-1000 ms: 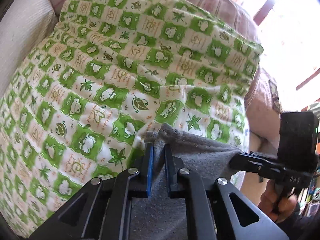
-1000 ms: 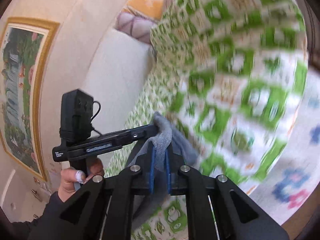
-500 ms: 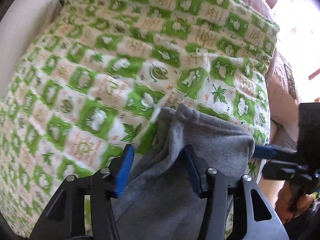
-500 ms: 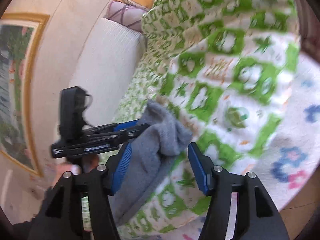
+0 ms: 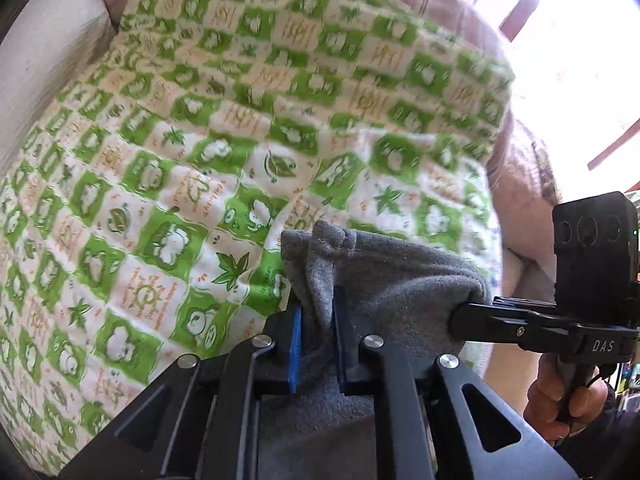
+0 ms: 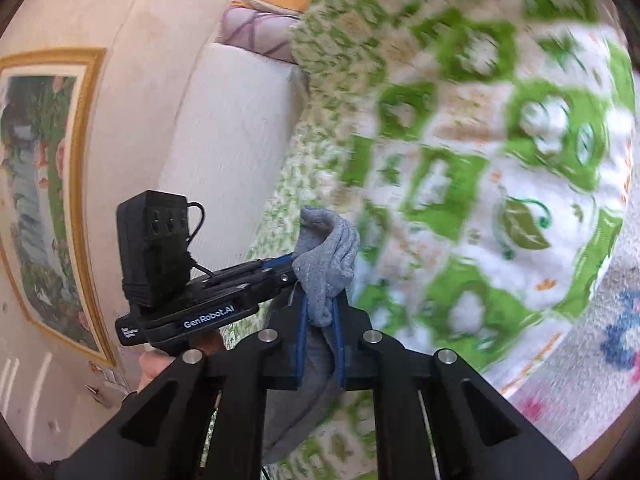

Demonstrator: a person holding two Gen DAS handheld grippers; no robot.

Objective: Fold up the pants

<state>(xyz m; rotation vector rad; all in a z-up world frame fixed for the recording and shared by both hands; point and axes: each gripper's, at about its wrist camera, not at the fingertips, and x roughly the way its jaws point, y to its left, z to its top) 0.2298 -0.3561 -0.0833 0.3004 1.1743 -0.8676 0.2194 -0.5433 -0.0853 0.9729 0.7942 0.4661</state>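
The grey pants [image 5: 380, 280] are bunched over a bed with a green and white checked cover [image 5: 168, 184]. My left gripper [image 5: 316, 320] is shut on a fold of the grey cloth at its left corner. My right gripper [image 6: 320, 316] is shut on the other corner of the pants [image 6: 324, 264]. The right gripper also shows in the left wrist view [image 5: 472, 316], pinching the cloth from the right. The left gripper shows in the right wrist view [image 6: 292, 268], pinching from the left. The rest of the pants hangs below both grippers, hidden.
A white headboard or wall panel [image 5: 44, 64] runs along the left. A pink striped blanket [image 5: 520, 184] lies beyond the cover. A framed painting [image 6: 44, 200] hangs on the wall. A floral mat [image 6: 600, 360] lies at the right.
Half a second ago both grippers were open around the pants' corners. Now both are shut on the grey cloth again and have lifted it slightly.
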